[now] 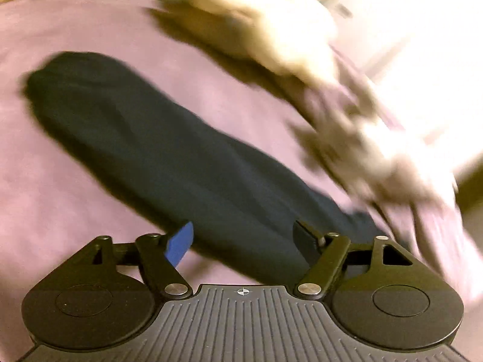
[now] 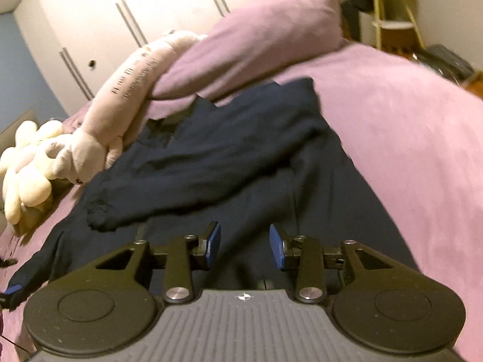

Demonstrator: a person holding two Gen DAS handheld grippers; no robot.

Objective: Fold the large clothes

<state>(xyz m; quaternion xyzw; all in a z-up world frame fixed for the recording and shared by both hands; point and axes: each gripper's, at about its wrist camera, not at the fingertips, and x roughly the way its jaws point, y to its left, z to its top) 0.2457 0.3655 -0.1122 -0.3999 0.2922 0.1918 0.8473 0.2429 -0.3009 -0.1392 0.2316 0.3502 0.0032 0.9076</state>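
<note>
— So, how do the claws stand at this moment?

— The right claw (image 2: 245, 246) is released; its two blue pads (image 2: 213, 242) are apart and nothing is between them. It hangs just above the lower part of the dark navy garment (image 2: 211, 163). The left claw (image 1: 243, 242) is also spread wide, with one blue pad (image 1: 179, 246) at the edge of the cloth, and it grips nothing as far as one can see. That view is blurred, so the details are not sure.

— And where is the garment?

— It lies on the bed (image 2: 407, 138), on the purple cover. One long sleeve (image 2: 169, 193) is laid across the body of it, with the cuff toward the left side. In the left wrist view the cloth looks like one long dark strip (image 1: 169, 157) on the cover. Behind it are a purple pillow (image 2: 259, 39), a long pink plush toy (image 2: 126, 90) and a cream plush toy (image 2: 27, 163), all near the upper edge of the garment.

— Which step is it, do you think?

— Probably the sleeves are being folded in, and both claws are free between two grasps. The next move seems to call for taking an edge, maybe the hem near the right claw, and pinching only the layers that must travel.
</note>
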